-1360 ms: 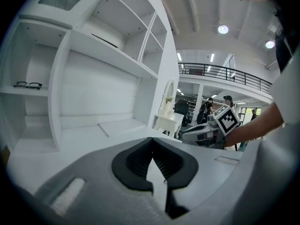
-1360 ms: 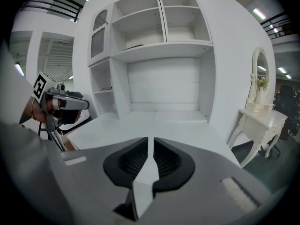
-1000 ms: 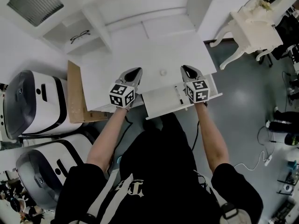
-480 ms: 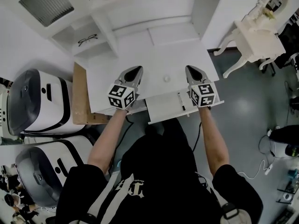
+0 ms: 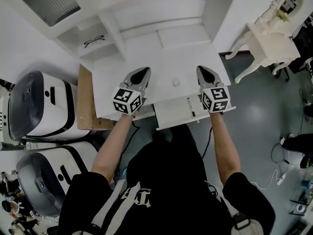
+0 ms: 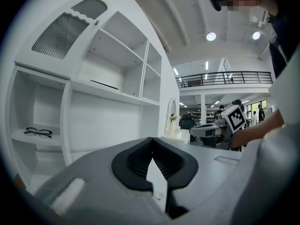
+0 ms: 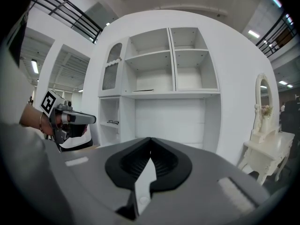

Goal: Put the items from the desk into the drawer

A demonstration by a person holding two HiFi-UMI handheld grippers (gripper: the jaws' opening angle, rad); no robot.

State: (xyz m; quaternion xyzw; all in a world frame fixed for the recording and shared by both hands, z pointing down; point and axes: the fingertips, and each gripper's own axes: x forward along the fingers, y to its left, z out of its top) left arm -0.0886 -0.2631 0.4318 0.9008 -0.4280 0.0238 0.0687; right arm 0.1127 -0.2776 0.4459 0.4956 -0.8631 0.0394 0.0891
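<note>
At the desk's [image 5: 161, 65] front edge the drawer [image 5: 171, 114] stands pulled out: a shallow white tray, flat-bottomed and smooth. I count one thing in it, a thin dark stick-shaped item [image 5: 190, 104] lying lengthwise towards the drawer's right side. It's too small for me to name.

Just beyond the drawer, on the bare white desktop, sits a small round pale object [image 5: 175, 82], apart from both grippers.

Left gripper [image 5: 145, 71]: above the desk, beyond the drawer's left corner. Its grey shells and ribbed black pads are clenched tip to tip, with nothing between them. Right gripper [image 5: 201, 69]: beyond the drawer's right corner. Its jaws are closed the same way and it is also empty. Each carries its black-and-white marker cube, and the two cubes flank the drawer.

Further back and left of the drawer, the white hutch [image 5: 115, 31] has open, square-edged cubbies. A low left cubby holds a pair of dark-rimmed glasses [image 5: 93, 41], lenses facing up. The other cubbies I can see look bare.

Left of the drawer, a flat brown board [image 5: 84, 102] with a raw wood look stands against the desk's side. Beyond it are two rounded, glossy white-and-black machines [image 5: 36, 106]. Well right of the drawer, on the grey floor, stands an ornate cream side table [image 5: 269, 33] with curved legs.
</note>
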